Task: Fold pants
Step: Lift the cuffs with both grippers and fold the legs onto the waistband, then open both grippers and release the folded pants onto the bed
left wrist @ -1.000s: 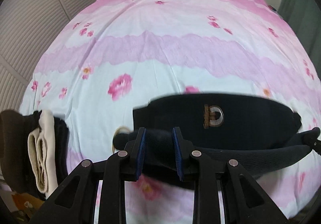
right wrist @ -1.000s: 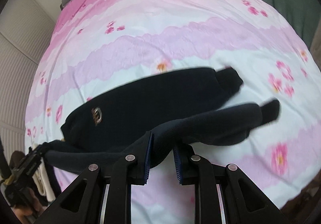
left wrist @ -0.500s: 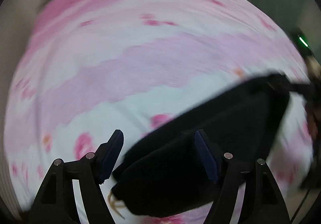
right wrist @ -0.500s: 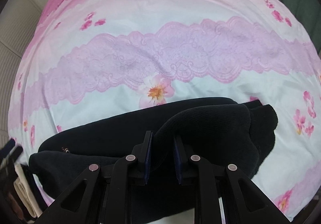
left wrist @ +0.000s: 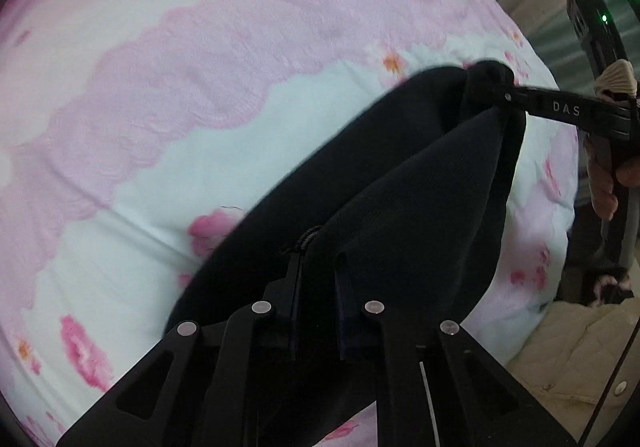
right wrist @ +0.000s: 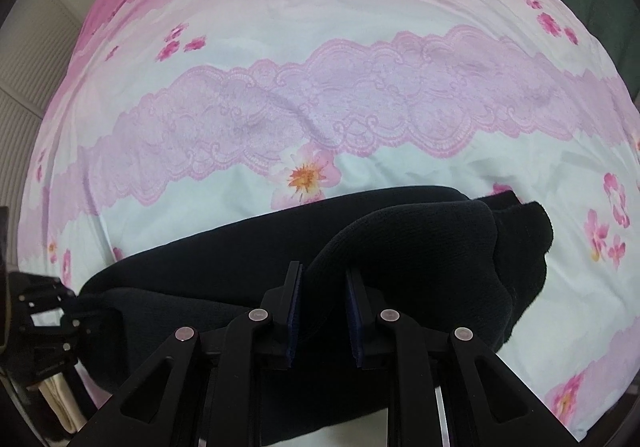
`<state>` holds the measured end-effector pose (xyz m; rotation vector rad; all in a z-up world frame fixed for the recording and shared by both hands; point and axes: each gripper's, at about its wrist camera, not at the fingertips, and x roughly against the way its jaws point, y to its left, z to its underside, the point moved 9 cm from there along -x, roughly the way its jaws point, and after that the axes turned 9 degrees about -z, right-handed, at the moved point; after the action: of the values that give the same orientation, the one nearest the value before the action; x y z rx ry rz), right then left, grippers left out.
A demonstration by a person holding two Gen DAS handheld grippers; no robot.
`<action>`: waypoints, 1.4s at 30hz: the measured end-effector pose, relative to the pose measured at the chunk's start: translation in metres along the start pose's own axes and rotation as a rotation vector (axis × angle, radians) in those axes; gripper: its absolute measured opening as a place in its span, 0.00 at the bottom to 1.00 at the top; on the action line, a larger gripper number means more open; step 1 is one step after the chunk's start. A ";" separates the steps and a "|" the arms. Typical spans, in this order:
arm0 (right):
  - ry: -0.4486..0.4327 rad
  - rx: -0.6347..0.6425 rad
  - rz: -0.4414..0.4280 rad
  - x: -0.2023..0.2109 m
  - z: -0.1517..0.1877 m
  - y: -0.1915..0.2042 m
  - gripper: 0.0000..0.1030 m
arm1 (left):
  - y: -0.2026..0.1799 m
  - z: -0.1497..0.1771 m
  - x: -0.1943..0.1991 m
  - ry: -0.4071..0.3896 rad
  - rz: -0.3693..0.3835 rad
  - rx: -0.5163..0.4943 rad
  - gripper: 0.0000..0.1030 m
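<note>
The dark navy pants (left wrist: 380, 207) lie folded lengthwise on the pink flowered bedspread (left wrist: 180, 107). My left gripper (left wrist: 318, 279) is shut on the pants near one end. My right gripper (right wrist: 322, 287) is shut on a fold of the pants (right wrist: 400, 247) near the leg cuffs. In the left wrist view the right gripper (left wrist: 508, 97) shows at the far end of the pants, pinching the cloth. In the right wrist view the left gripper (right wrist: 76, 295) shows at the far left end of the pants.
The bedspread (right wrist: 320, 87) fills most of both views. A cream garment (left wrist: 576, 351) lies off the bed's edge at lower right in the left wrist view. A folded cream and dark stack (right wrist: 56, 403) sits at lower left in the right wrist view.
My left gripper opened, swung round to face along the pants, and has shut on them again. My right gripper brought the upper leg down onto the lower one and still holds it.
</note>
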<state>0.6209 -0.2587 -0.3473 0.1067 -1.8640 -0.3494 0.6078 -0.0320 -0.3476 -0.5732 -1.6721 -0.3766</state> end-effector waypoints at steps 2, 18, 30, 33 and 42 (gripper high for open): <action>-0.025 -0.023 -0.013 0.009 -0.002 0.002 0.20 | 0.006 -0.003 0.012 -0.041 0.007 0.059 0.15; -0.060 0.023 0.097 -0.008 -0.044 0.001 0.59 | 0.031 -0.022 -0.044 0.010 -0.182 0.170 0.22; -0.033 0.338 -0.059 0.066 0.067 0.037 0.61 | 0.036 0.019 0.082 -0.236 -0.450 0.341 0.70; 0.028 0.372 -0.124 0.057 0.102 0.053 0.64 | 0.029 0.072 0.093 -0.233 -0.423 0.452 0.77; 0.136 0.523 -0.178 0.022 0.152 0.079 0.68 | 0.017 0.192 0.036 -0.118 -0.203 0.922 0.78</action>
<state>0.4785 -0.1606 -0.3467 0.6384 -1.7751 0.0336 0.4567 0.0926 -0.3486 0.2660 -1.8021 0.3028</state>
